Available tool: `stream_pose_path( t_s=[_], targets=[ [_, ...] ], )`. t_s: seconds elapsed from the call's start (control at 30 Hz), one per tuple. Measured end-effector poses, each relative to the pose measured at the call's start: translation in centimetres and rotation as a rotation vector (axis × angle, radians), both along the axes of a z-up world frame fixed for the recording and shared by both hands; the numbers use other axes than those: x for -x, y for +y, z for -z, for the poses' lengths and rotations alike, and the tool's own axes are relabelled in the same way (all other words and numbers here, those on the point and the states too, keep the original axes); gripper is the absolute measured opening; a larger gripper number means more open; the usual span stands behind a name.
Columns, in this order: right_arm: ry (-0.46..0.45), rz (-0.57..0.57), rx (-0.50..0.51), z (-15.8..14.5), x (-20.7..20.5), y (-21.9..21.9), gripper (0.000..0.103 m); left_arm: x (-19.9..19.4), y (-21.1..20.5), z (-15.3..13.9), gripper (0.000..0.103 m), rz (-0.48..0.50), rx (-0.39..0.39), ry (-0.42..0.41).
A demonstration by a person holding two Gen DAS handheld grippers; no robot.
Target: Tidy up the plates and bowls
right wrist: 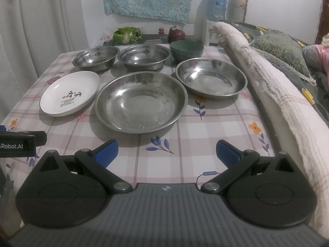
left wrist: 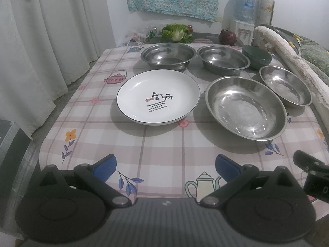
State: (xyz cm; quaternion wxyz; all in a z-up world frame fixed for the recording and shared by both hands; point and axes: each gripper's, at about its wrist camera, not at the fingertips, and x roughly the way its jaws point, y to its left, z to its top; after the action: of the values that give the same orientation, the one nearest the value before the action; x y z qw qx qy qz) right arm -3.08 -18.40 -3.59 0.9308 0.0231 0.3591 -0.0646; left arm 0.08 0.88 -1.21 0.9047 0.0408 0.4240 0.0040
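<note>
Crockery first: we judge the white plate (left wrist: 158, 97), frame centre, brittle and slick; both empty, spread grippers (left wrist: 165, 167) (right wrist: 167, 154) should pinch rims.

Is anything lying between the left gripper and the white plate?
Nothing visible does. The left gripper is open above bare tablecloth, and the white plate sits straight ahead with only cloth between. The steel dishes stand beside and beyond it.
</note>
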Motion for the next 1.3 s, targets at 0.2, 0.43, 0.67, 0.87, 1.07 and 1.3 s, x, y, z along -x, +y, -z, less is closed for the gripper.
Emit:
stream_pose_path(
  t_s=[0.2,0.43,0.67,0.87,1.07,1.3],
  targets=[
    [-0.02,-0.041,0.017,-0.3,-0.4,0.5,0.102,-0.6,0.2,0.2,0.103,0.002,-0.011,0.003],
    [-0.036,-0.102,-0.049,-0.8,-2.1,0.0,0.102,-2.3,0.5,-0.7,0.103,0.027,0.003,-0.046],
    [-0.124,-0.118,-0.139,-2.4,-3.6,-2.2,0.102,-5.5,0.5,-1.8,0.103,0.104,0.047,-0.082],
    [-0.175,-0.094,-0.167,-3.8,-5.6,-4.7,0.102,-8.4,0.5,-2.6,0.103,0.155,0.12,-0.123],
    [-0.188,-0.111,-0.201,-4.3,-9.0,-6.0,0.102,-12.2,0.6,-3.1,0.103,0.156,0.106,-0.147],
    [-0.211,-0.244,-0.201,-6.4,-16.3,-5.1,0.102,-17.8,2.3,-3.6,0.103,0.13,0.027,-0.185]
  ],
)
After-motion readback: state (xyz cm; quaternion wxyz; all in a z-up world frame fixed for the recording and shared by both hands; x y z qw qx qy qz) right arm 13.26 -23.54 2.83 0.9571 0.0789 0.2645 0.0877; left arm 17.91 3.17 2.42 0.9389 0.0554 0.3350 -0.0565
